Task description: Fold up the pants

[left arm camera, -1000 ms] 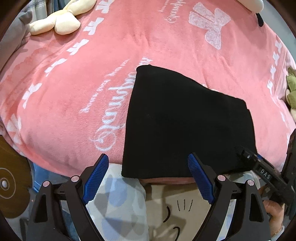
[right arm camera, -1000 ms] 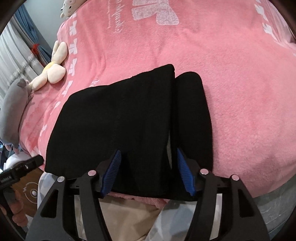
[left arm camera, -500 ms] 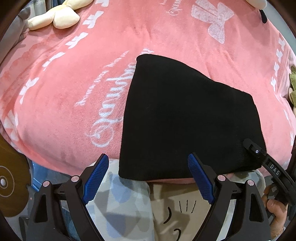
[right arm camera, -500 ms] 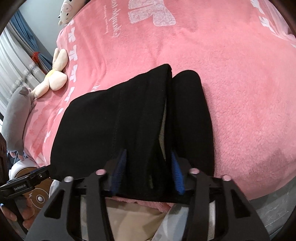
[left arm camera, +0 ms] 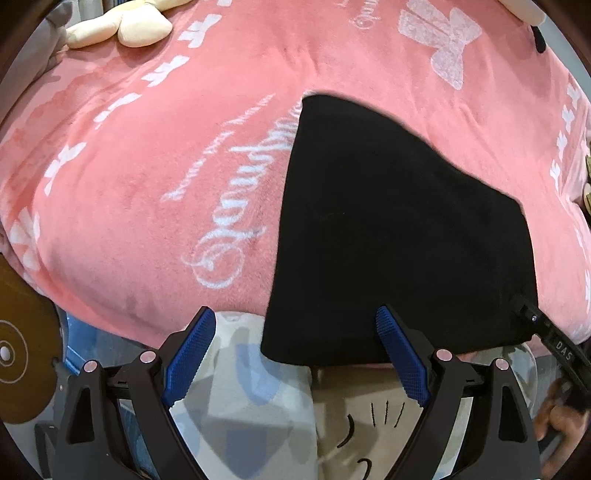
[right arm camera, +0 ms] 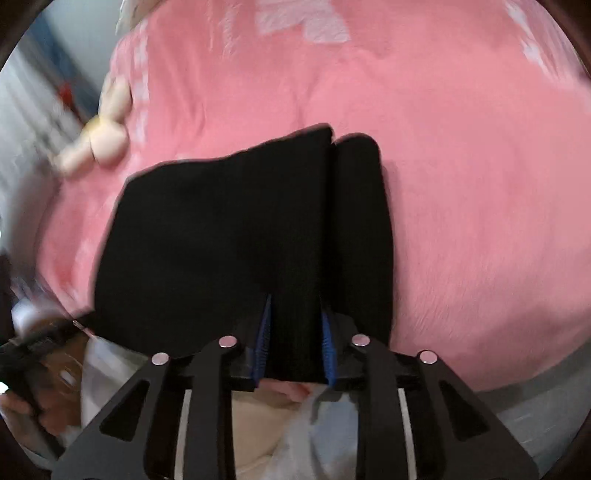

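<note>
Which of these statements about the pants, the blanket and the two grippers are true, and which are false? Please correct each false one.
1. The pants are black. True.
2. The pants lie on a blue blanket. False: the blanket is pink with white lettering.
3. The left gripper is open, nothing pressed between its fingers. True.
4. The right gripper is far from the pants. False: its blue fingers have just been closing on a fold at the near edge of the pants and now pinch it.
5. A cream soft toy lies on the blanket, apart from the pants. True.
</note>
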`<state>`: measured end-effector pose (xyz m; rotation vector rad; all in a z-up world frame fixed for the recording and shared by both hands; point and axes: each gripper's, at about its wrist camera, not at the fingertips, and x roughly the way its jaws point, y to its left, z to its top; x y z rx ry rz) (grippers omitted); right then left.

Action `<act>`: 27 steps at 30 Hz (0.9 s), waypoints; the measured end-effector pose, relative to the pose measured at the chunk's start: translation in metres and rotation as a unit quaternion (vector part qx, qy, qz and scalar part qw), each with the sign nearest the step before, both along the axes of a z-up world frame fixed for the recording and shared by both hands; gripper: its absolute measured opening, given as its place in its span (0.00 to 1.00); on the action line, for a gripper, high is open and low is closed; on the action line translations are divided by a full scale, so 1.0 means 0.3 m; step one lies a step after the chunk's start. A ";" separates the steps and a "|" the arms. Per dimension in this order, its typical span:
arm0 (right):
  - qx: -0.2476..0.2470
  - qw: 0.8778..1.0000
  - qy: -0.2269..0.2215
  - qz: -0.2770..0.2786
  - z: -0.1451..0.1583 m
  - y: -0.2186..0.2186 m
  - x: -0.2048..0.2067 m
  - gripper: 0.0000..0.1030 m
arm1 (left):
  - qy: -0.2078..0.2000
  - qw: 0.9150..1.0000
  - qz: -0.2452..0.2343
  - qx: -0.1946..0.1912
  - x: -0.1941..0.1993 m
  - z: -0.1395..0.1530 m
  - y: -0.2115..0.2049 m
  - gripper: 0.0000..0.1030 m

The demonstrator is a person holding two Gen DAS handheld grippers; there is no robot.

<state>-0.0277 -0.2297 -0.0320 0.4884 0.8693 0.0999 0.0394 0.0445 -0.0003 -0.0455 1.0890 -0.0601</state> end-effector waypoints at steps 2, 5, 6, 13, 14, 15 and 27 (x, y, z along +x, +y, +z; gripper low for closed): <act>0.007 1.000 -0.012 -0.018 0.031 -0.009 -0.025 0.29 | -0.007 1.000 -0.009 0.006 -0.012 0.005 -0.009 0.84; -0.028 0.999 -0.025 -0.030 0.084 -0.003 -0.046 0.29 | -0.014 1.000 -0.020 0.014 -0.016 0.009 -0.032 0.84; -0.035 0.998 -0.036 -0.036 0.106 0.002 -0.057 0.29 | -0.014 0.999 -0.025 0.016 -0.016 0.008 -0.041 0.84; -0.063 0.995 -0.080 0.012 0.186 0.073 -0.033 0.27 | -0.012 0.999 -0.032 0.030 -0.011 -0.005 -0.063 0.84; -0.067 0.994 -0.080 0.017 0.184 0.081 -0.020 0.27 | -0.012 0.999 -0.032 0.032 -0.012 -0.007 -0.065 0.84; -0.071 0.995 -0.075 0.019 0.175 0.086 -0.007 0.27 | -0.013 0.999 -0.033 0.036 -0.012 -0.008 -0.067 0.84; -0.022 0.997 -0.070 0.011 0.256 0.041 0.157 0.22 | -0.008 0.998 -0.035 0.047 0.005 -0.033 -0.079 0.84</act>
